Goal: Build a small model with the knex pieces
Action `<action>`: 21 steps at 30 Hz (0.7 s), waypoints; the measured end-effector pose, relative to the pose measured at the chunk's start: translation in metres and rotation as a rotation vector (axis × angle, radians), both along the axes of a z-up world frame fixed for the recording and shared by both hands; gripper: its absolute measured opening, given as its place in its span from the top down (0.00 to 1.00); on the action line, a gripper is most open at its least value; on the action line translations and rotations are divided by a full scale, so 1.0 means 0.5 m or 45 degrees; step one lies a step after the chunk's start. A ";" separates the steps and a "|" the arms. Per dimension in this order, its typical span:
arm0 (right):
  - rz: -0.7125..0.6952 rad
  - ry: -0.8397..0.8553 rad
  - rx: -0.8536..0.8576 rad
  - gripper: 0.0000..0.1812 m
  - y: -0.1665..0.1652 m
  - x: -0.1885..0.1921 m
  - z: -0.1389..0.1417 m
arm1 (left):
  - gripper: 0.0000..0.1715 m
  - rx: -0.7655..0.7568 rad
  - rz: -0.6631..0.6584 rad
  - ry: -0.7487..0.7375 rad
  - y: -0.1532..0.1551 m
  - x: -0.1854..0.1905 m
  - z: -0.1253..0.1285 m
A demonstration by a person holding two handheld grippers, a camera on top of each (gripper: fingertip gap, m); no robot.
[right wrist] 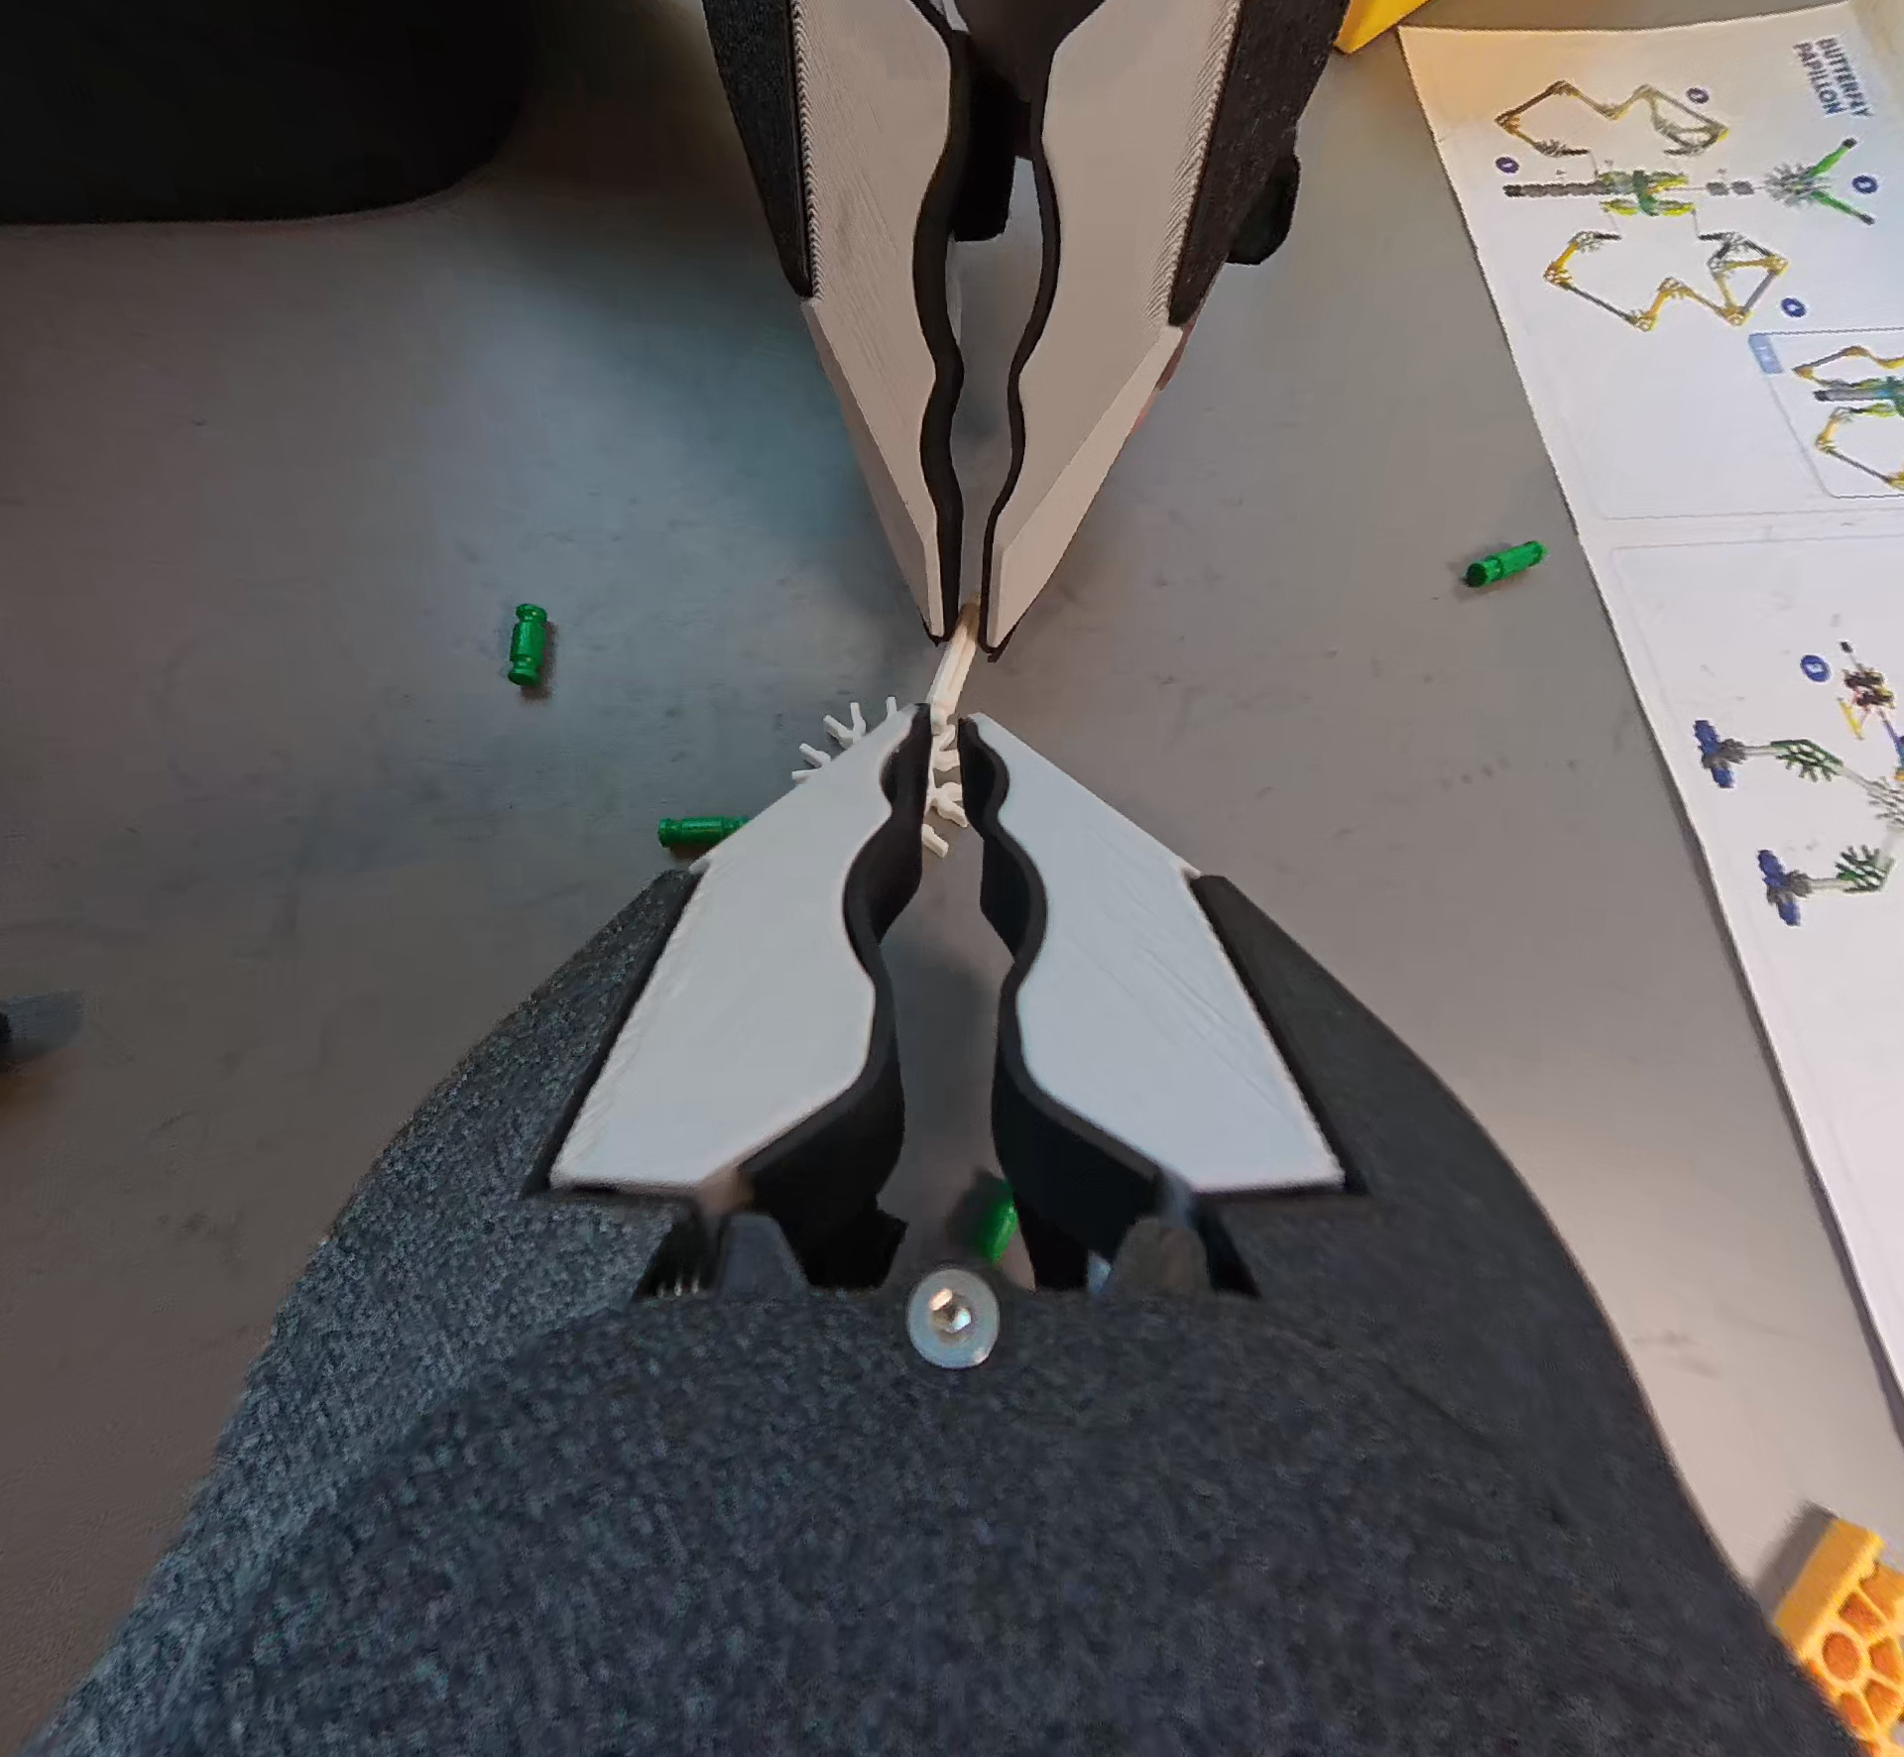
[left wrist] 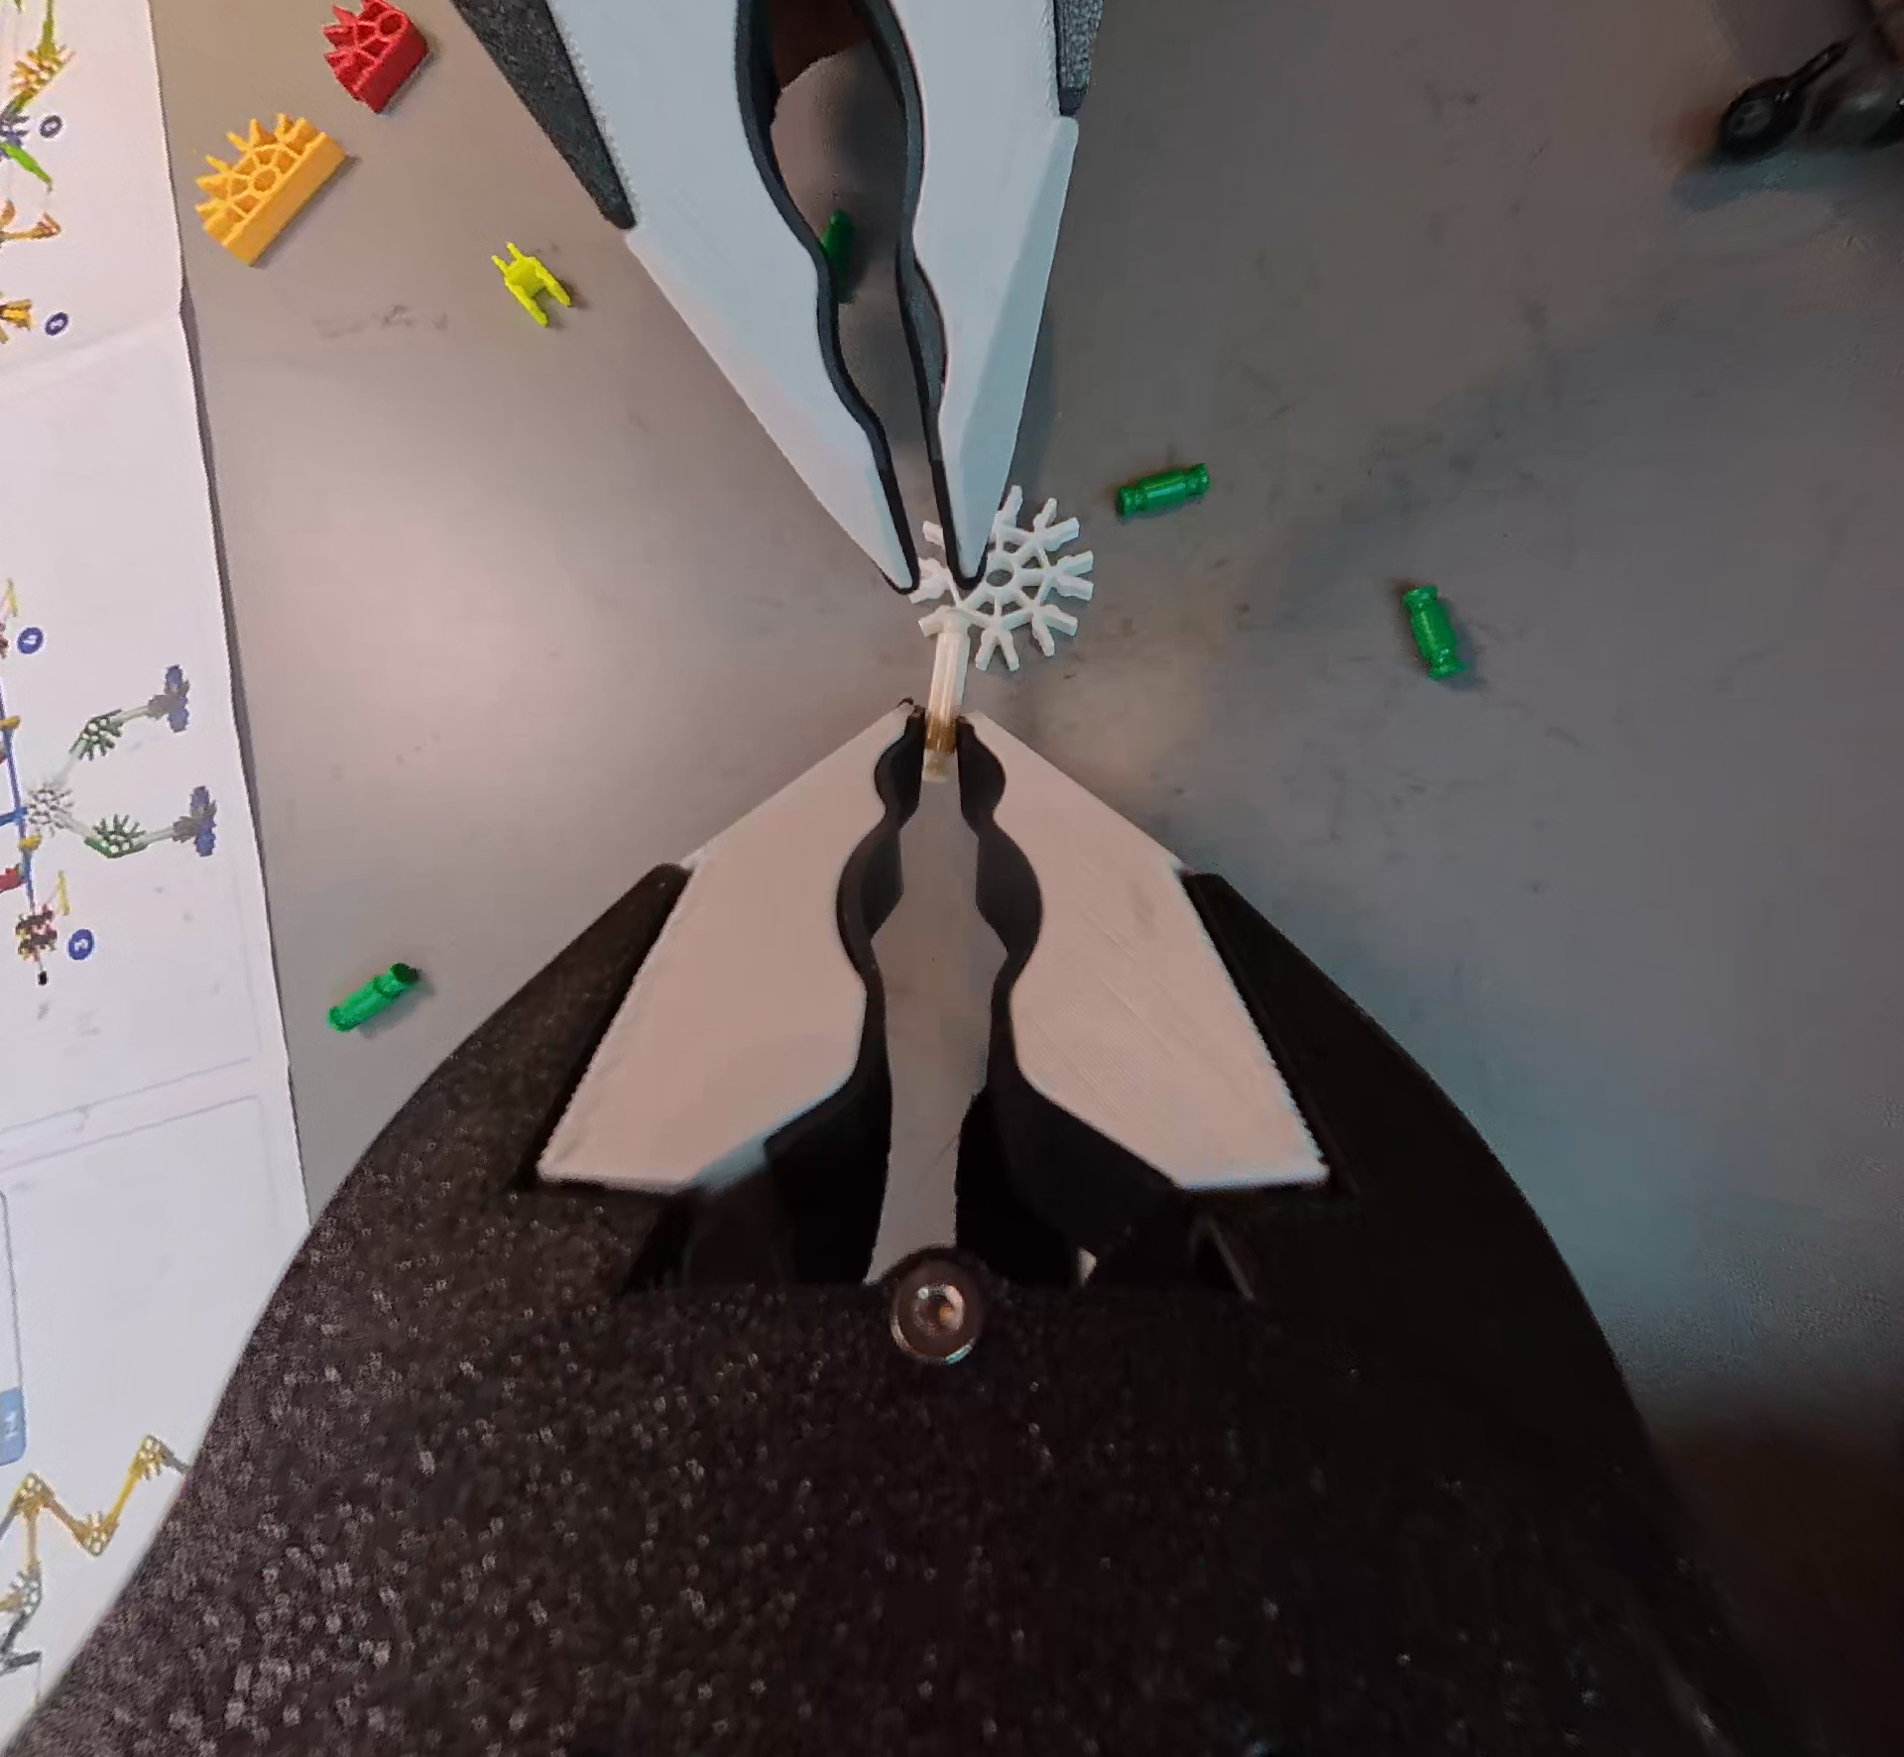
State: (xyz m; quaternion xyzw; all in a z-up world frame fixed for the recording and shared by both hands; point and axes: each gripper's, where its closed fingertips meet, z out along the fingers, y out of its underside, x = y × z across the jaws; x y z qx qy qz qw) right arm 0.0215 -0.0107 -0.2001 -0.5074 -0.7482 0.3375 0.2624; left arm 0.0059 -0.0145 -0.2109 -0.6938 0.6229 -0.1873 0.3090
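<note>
My left claw [left wrist: 936, 729] pinches the end of a short pale rod [left wrist: 943, 677]; my right claw [right wrist: 938, 739] is pressed together on the white snowflake connector [left wrist: 1015, 587] plugged onto its other end, both held just above the middle of the grey worktop [left wrist: 1442, 883]. Light, stiff plastic, likely slippery, so I judge a hold near the joint best. I count four loose green rods [left wrist: 1162, 492] around it, with one red connector [left wrist: 373, 47], one orange [left wrist: 268, 188] and one yellow clip [left wrist: 531, 284] towards the instruction sheet [left wrist: 113, 677] at the worktop's edge

instr. sheet [right wrist: 1690, 389], printed title, step nos.
</note>
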 end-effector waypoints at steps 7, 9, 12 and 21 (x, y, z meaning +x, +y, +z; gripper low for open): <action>0.038 -0.046 0.041 1.00 -0.007 -0.003 -0.015 | 0.96 0.012 -0.034 0.029 -0.004 0.005 -0.008; 0.043 -0.051 0.048 1.00 -0.010 -0.003 -0.016 | 0.97 0.007 -0.038 0.028 -0.005 0.005 -0.010; 0.041 -0.100 0.068 1.00 -0.010 0.000 -0.022 | 0.97 0.004 -0.042 0.019 -0.006 0.005 -0.009; 0.073 -0.246 0.149 1.00 -0.027 0.001 -0.024 | 0.96 -0.003 -0.029 0.004 -0.003 0.012 -0.016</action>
